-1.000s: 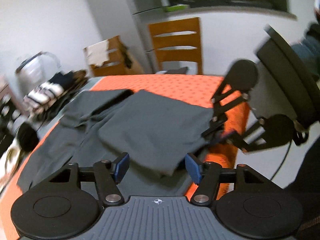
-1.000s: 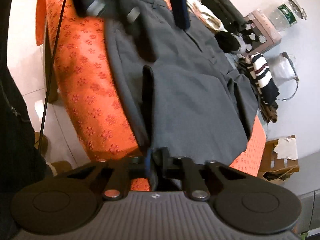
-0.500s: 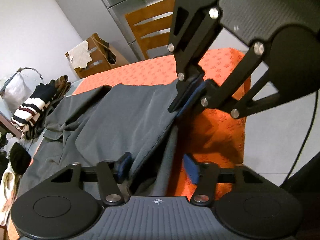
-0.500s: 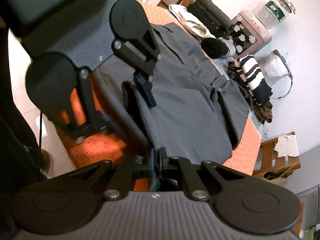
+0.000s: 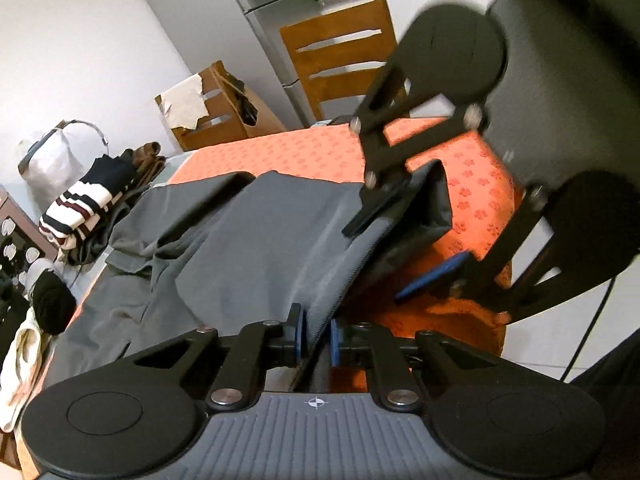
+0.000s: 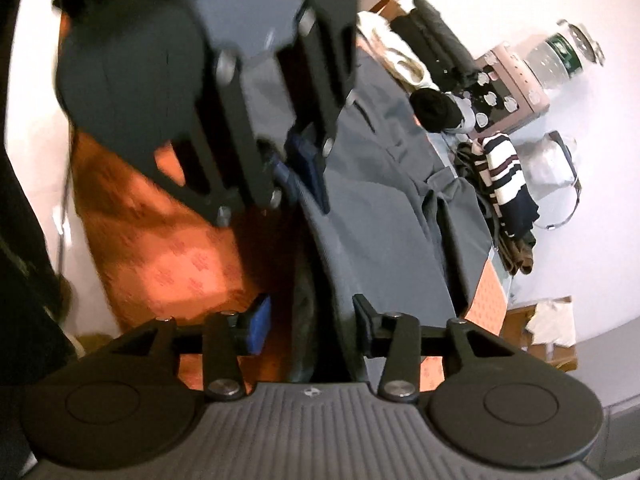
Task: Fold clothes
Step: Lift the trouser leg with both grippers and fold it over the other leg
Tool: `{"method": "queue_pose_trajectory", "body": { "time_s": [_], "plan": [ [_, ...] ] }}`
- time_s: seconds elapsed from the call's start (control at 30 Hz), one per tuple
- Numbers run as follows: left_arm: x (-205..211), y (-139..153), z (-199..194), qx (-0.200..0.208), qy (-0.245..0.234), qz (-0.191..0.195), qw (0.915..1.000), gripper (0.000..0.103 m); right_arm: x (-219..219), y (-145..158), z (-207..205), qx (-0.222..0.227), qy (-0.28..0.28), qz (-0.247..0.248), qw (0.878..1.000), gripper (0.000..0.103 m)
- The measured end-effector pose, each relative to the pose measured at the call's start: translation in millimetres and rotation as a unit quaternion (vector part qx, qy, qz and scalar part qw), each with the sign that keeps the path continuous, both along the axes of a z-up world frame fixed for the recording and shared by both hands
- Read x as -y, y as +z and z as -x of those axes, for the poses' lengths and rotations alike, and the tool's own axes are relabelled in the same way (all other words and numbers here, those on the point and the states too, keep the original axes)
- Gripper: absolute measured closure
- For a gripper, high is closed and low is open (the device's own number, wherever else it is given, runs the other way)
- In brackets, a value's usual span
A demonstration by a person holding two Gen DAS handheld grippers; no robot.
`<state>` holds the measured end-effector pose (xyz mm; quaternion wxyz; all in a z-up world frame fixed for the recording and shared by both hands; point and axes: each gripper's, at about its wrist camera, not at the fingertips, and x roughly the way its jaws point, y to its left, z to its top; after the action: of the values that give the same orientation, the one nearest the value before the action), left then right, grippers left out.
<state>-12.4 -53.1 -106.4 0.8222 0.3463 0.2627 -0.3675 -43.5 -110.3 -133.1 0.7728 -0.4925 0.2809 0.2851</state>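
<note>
fabric of the grey garment (image 5: 256,248) runs between the blue pads of the left gripper (image 5: 316,340), whose jaws are closing on its edge at 6 o'clock in the left wrist view. the right gripper (image 6: 310,326) has its jaws opening, spread with the garment's edge loose between them. the garment lies draped over the orange bench (image 5: 316,152). at 10 o'clock, a striped sweater (image 5: 82,208) sits on a pile. at 12 o'clock stands a wooden chair (image 5: 340,56).
</note>
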Motion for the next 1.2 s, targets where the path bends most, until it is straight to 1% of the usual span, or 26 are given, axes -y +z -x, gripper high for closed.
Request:
{"method": "queue_pose_trajectory", "body": {
  "time_s": [0.07,0.1,0.17,0.23,0.27,0.33,0.4,0.47,0.5,0.63,0.7,0.8,0.83,0.87,0.9,1.07,1.17,1.2],
  "plan": [
    [-1.5,0.6,-0.2,-0.002,0.009,0.005,0.9999,0.085,-0.5,-7.2,-5.9,0.006,0.007,0.013,1.0,0.077],
    [-2.6,0.9,0.3,-0.006,0.012,0.006,0.9999,0.082,-0.1,-6.3,-10.0,0.003,0.005,0.013,1.0,0.09],
    [-10.8,2.4,4.1,-0.011,0.017,0.015,0.9997,0.078,1.6,1.4,-17.5,-0.002,0.0,0.002,1.0,0.092],
    [-23.0,4.6,10.2,-0.009,0.029,0.026,0.9992,0.066,3.4,12.2,-22.0,-0.001,0.0,-0.006,1.0,0.092],
    [-29.2,5.7,13.3,-0.008,0.034,0.032,0.9989,0.065,3.4,15.9,-23.3,-0.002,0.002,-0.004,1.0,0.092],
    [-46.2,4.7,17.1,-0.007,0.07,0.032,0.997,0.058,3.2,23.4,-26.7,-0.005,0.004,-0.003,1.0,0.092],
    [-64.4,1.8,18.0,-0.012,0.104,0.028,0.9941,0.058,2.9,31.2,-30.7,-0.01,0.003,-0.003,1.0,0.092],
    [-83.6,-2.8,21.5,-0.009,0.136,0.015,0.9905,0.055,2.5,38.5,-35.0,-0.013,0.001,-0.006,1.0,0.092],
    [-91.4,-6.3,22.2,-0.003,0.149,0.002,0.9888,0.052,2.3,41.8,-37.3,-0.014,0.0,-0.007,1.0,0.092],
    [-121.5,-21.3,24.2,0.025,0.199,-0.056,0.978,0.052,2.5,52.9,-46.8,-0.015,-0.002,-0.01,1.0,0.092],
    [-132.3,-26.7,18.1,0.032,0.216,-0.076,0.9728,0.052,2.3,56.8,-50.3,-0.015,-0.003,-0.01,1.0,0.092],
    [-148.6,-33.7,3.2,0.036,0.244,-0.102,0.9637,0.055,3.5,62.4,-55.2,-0.016,-0.004,-0.011,1.0,0.092],
    [-152.9,-35.2,-1.6,0.038,0.254,-0.109,0.9603,0.062,4.2,64.1,-56.6,-0.017,-0.005,-0.012,1.0,0.092],
    [-157.0,-36.6,-6.5,0.04,0.264,-0.115,0.9568,0.085,4.8,66.0,-57.4,-0.018,-0.006,-0.013,1.0,0.092],
    [-161.0,-36.1,-9.5,0.044,0.271,-0.117,0.9545,0.098,5.4,68.2,-58.1,-0.021,-0.008,-0.015,1.0,0.092],
    [-172.7,3.0,-2.7,0.089,0.296,-0.058,0.9493,0.099,8.7,86.4,-56.0,-0.02,-0.012,-0.015,1.0,0.093],
    [-177.4,31.9,5.6,0.11,0.296,-0.035,0.9483,0.099,14.1,103.5,-54.3,-0.021,-0.021,-0.025,0.999,0.093],
    [-177.4,39.2,8.0,0.111,0.296,-0.03,0.9481,0.099,15.3,108.8,-54.0,-0.022,-0.022,-0.026,0.999,0.093]
  ]
}}
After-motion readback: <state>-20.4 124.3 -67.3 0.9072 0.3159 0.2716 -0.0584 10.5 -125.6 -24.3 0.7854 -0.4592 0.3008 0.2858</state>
